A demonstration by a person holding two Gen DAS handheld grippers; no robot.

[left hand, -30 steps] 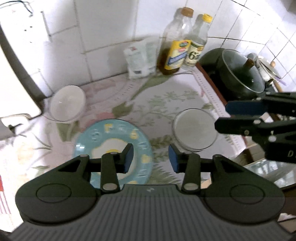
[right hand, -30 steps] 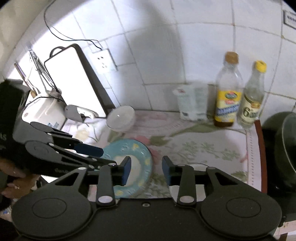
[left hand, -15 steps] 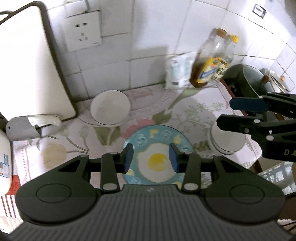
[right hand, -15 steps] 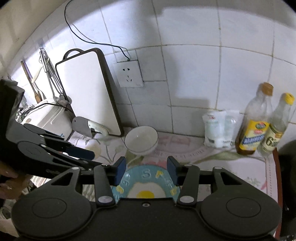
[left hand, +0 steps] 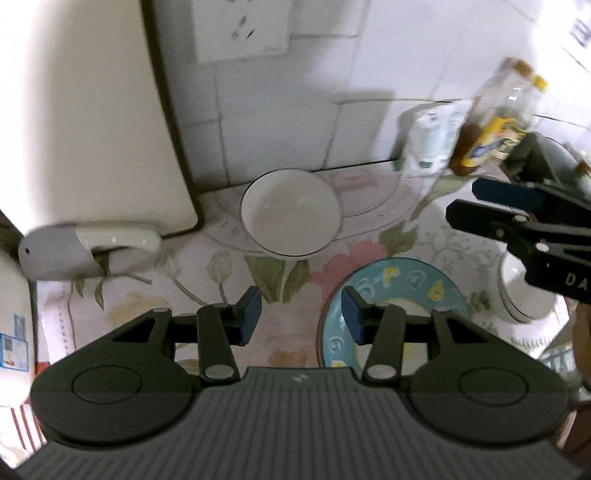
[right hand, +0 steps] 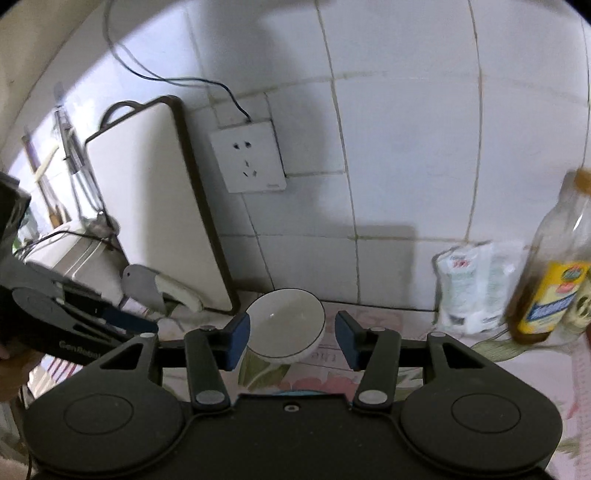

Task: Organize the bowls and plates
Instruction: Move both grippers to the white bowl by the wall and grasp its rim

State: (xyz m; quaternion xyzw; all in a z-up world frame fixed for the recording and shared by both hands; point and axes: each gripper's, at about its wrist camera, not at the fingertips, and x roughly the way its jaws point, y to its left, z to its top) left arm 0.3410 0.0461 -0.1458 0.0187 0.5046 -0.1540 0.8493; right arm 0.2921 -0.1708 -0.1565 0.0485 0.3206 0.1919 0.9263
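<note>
**kitchn_lurker:** On the floral cloth (left hand: 373, 206) by the tiled wall, what's where rn? Frames are kinda smeary.

**umi_nerd:** Quick rundown. White bowl (left hand: 290, 213) w/ a thin dark rim sits upright near the back wall, right below the wall socket (left hand: 242, 27). Blue plate (left hand: 397, 284) w/ the fried-egg print lies flat in front of it & a bit to the right, apart from the bowl. A 2nd white bowl (left hand: 524, 295) is at the right edge of the cloth, partly hidden behind the right gripper (left hand: 476, 206).

**kitchn_lurker:** Grippers holding anything?

**umi_nerd:** Nope. Left gripper (left hand: 301, 317) has its blue pads spread, jaws have just been opening, nothing between them but cloth underneath; its right pad overlaps the plate's left rim in view, can't tell if it touches. From the right wrist cam the right gripper (right hand: 291, 341) is spread too, also just been widening, and the back bowl (right hand: 286, 328) shows in the gap between the pads, but farther off, no contact. Left gripper (right hand: 146, 326) pokes in from the left side there.

**kitchn_lurker:** Other stuff?

**umi_nerd:** White cutting board (right hand: 155, 206) leaning on the wall at left, cleaver (left hand: 85, 247) w/ a pale handle lying at its foot. Oil bottle (right hand: 550, 269) w/ yellow label and a white pouch (right hand: 469, 288) stand at the back right, blurry.
</note>
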